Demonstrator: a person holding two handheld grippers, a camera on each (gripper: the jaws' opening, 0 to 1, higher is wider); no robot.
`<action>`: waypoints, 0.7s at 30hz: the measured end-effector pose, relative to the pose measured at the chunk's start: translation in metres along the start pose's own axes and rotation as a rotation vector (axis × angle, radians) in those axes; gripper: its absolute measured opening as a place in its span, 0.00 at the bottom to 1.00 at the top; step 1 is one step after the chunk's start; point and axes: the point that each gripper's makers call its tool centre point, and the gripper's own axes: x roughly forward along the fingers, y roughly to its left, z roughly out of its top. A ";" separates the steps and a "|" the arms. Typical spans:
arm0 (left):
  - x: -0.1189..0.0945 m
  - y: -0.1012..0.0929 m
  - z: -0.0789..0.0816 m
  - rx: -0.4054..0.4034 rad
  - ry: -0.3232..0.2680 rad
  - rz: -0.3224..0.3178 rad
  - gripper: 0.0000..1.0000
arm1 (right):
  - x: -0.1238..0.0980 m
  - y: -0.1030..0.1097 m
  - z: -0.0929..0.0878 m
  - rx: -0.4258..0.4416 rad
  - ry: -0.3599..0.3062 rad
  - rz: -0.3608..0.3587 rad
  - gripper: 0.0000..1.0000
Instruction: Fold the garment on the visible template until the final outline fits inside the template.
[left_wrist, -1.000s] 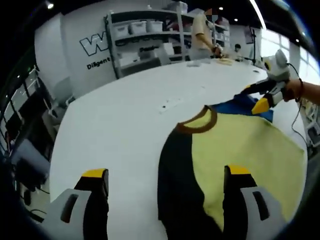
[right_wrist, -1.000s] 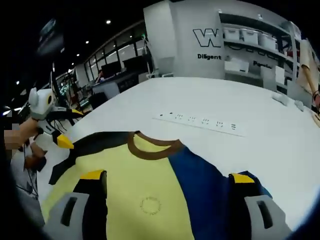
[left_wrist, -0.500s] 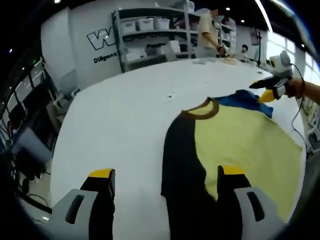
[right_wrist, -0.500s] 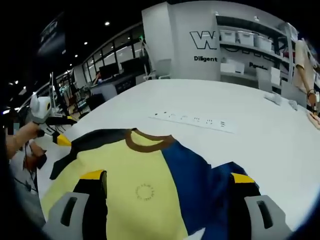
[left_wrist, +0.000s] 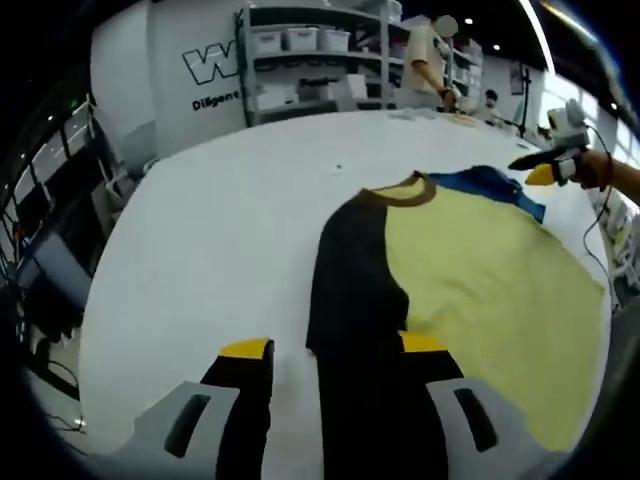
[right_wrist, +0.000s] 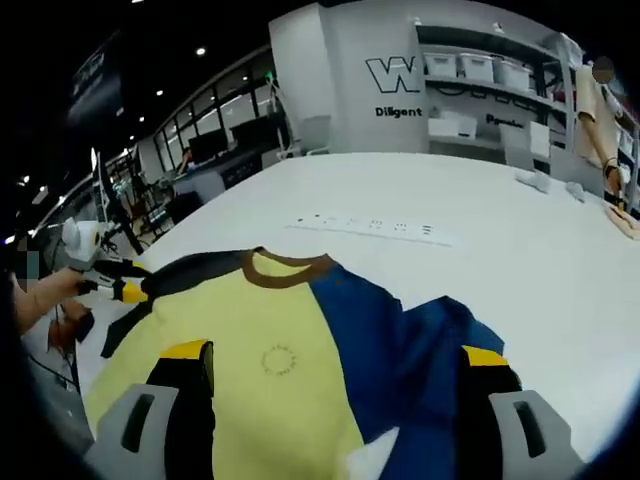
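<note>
White table (left_wrist: 220, 230), shelving behind. Garment (left_wrist: 470, 270) lies flat on it, collar away. Left gripper (left_wrist: 335, 352) spread, straddling the black sleeve edge. Right gripper (right_wrist: 335, 352) spread over the garment's yellow and blue panels, contact unclear.

Your left gripper (left_wrist: 333, 352) hangs low over the white table (left_wrist: 200, 230), jaws parted, straddling the black side of the shirt (left_wrist: 470, 270). The shirt lies flat: black sleeve side, yellow middle, brown collar (left_wrist: 398, 192), blue part at the far edge. Your right gripper (left_wrist: 548, 170) sits beside that blue edge.
</note>
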 end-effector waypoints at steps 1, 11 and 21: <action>0.001 -0.002 -0.003 -0.023 0.007 -0.009 0.41 | -0.001 -0.002 -0.002 0.004 0.004 -0.007 0.99; 0.004 -0.009 -0.017 -0.059 0.033 0.004 0.08 | -0.010 -0.018 -0.020 0.027 0.022 -0.047 0.99; 0.003 0.008 -0.018 -0.053 0.049 0.075 0.04 | -0.018 -0.029 -0.031 0.048 0.028 -0.072 0.97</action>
